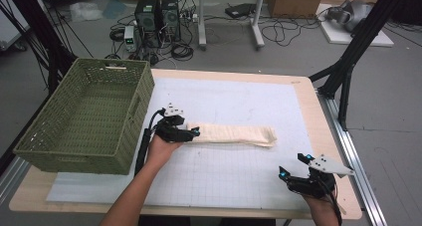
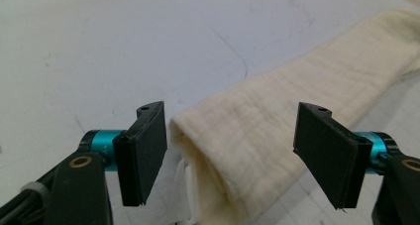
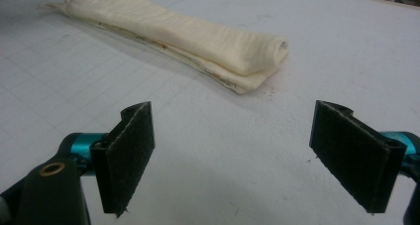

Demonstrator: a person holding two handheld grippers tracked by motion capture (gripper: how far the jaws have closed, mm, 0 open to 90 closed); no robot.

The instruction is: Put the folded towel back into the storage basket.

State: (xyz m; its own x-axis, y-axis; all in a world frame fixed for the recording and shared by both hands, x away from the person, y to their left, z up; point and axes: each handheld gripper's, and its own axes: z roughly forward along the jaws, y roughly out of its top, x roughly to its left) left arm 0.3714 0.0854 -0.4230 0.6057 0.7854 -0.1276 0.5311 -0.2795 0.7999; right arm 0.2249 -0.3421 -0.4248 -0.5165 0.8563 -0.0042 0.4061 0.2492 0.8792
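Note:
A cream cloth (image 1: 234,134), folded into a long roll, lies across the middle of the white gridded mat (image 1: 239,96). My left gripper (image 1: 195,133) sits at the roll's left end. In the left gripper view the cloth (image 2: 277,116) end lies between the two black pads (image 2: 143,150), which stand a little apart from it on both sides, so my left gripper (image 2: 230,136) is open. My right gripper (image 1: 292,165) rests near the table's front right corner, open and holding nothing (image 3: 237,140). The cloth (image 3: 188,36) lies well beyond it.
A green woven basket (image 1: 144,96) stands at the table's left edge, close to the left hand. The wooden table rim (image 1: 318,116) borders the mat on the right. Computers and cables lie on the floor behind.

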